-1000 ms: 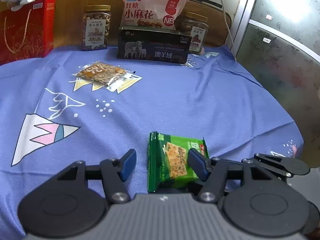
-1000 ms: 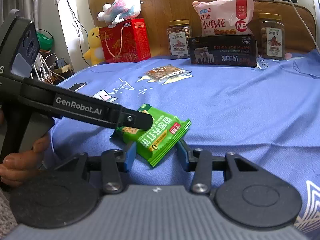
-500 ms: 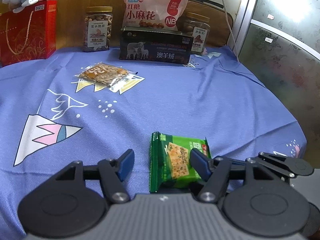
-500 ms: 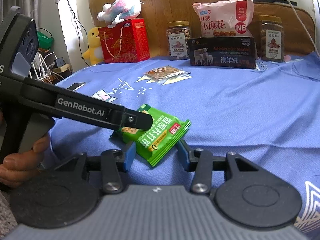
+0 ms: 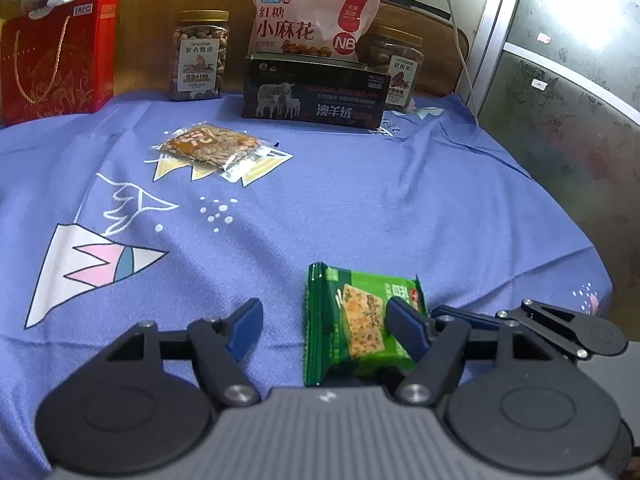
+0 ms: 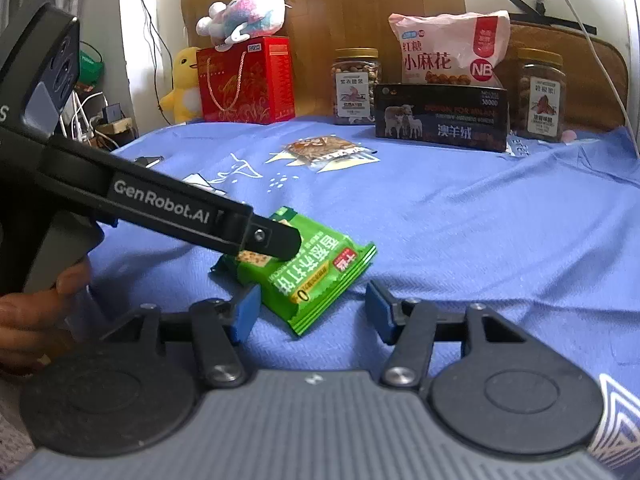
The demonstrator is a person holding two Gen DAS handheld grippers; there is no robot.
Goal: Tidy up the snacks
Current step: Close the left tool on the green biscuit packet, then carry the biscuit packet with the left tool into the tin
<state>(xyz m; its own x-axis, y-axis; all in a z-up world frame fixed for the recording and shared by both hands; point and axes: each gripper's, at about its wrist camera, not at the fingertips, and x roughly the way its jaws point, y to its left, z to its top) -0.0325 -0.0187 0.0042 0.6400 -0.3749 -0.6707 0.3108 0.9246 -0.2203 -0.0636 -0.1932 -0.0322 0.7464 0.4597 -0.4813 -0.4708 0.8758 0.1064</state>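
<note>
Blue tablecloth [image 5: 360,200] carries the green cracker packet [image 6: 316,276], lying flat. Left gripper [image 5: 324,320] and right gripper [image 6: 308,304] both straddle this packet, jaws just opening, pads clear; neither grips it.

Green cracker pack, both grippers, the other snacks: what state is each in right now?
green cracker pack: sealed, flat on the cloth, ungripped.
left gripper: open, jaws just been opening, pack between.
right gripper: open, jaws just been opening, pack between.
seed packet: sealed, lying flat.
nut jars: upright, lidded.
pink snack bag: on the dark box.
</note>
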